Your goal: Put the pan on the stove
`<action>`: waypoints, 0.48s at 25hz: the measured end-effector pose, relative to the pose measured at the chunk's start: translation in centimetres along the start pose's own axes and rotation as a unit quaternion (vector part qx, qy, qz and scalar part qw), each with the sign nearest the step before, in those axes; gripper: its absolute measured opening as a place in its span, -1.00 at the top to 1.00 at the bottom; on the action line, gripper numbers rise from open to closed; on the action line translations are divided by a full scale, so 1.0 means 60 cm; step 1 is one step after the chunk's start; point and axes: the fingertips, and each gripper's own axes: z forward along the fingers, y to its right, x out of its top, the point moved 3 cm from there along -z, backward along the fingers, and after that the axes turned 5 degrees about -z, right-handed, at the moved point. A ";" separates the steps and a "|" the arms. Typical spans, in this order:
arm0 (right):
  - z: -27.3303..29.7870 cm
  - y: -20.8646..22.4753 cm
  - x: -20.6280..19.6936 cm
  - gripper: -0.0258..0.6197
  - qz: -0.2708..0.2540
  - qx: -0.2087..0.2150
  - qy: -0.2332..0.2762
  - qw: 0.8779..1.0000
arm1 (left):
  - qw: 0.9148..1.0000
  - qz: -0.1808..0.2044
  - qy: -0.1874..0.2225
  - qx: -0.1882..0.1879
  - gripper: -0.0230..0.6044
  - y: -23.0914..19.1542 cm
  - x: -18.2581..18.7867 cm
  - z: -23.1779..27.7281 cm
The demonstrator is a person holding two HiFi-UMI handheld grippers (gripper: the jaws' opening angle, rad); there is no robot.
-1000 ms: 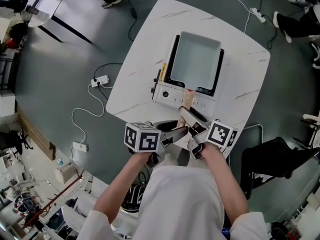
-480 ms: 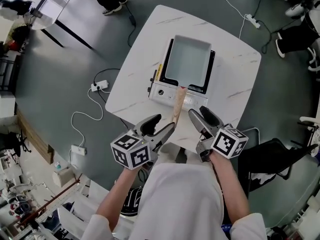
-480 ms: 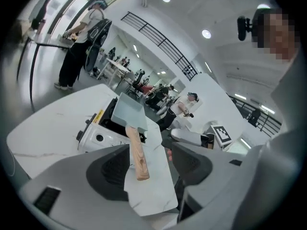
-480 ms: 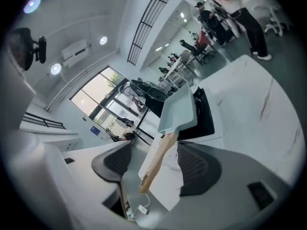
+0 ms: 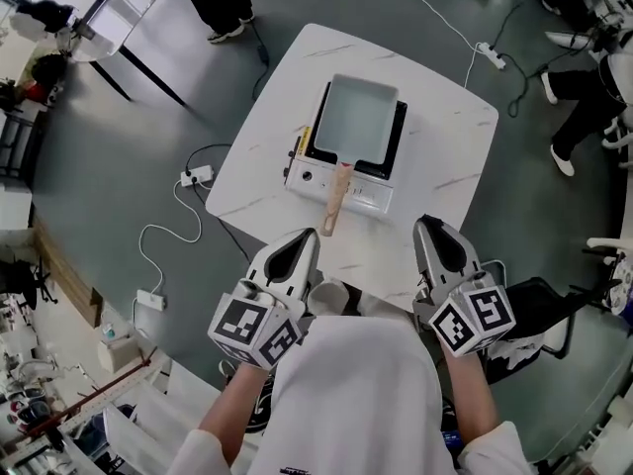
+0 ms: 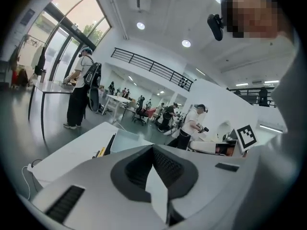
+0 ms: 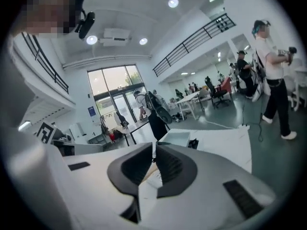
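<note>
The pan (image 5: 358, 117) sits on the stove (image 5: 364, 195), its job apparently done, so the left claw (image 5: 305, 236) and right claw (image 5: 427, 226) have just closed, empty, clear of the tabletop (image 5: 450, 161).

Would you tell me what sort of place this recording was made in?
Probably an open lab or workshop hall, not a home kitchen: the stove and pan sit on a lone white table, power strips lie on the grey floor, and other people work at tables below a railed mezzanine.
</note>
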 end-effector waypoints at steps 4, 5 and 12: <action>-0.065 -0.002 0.036 0.90 -0.062 -0.010 0.025 0.998 | 0.999 0.024 0.023 0.011 0.93 0.045 0.022 -0.015; -0.079 -0.004 0.043 0.90 -0.078 -0.011 0.031 0.996 | 0.999 0.029 0.029 0.012 0.93 0.056 0.028 -0.019; -0.131 0.006 0.036 0.91 -0.130 0.005 0.041 0.991 | 0.997 0.065 0.047 0.008 0.93 0.107 0.037 -0.028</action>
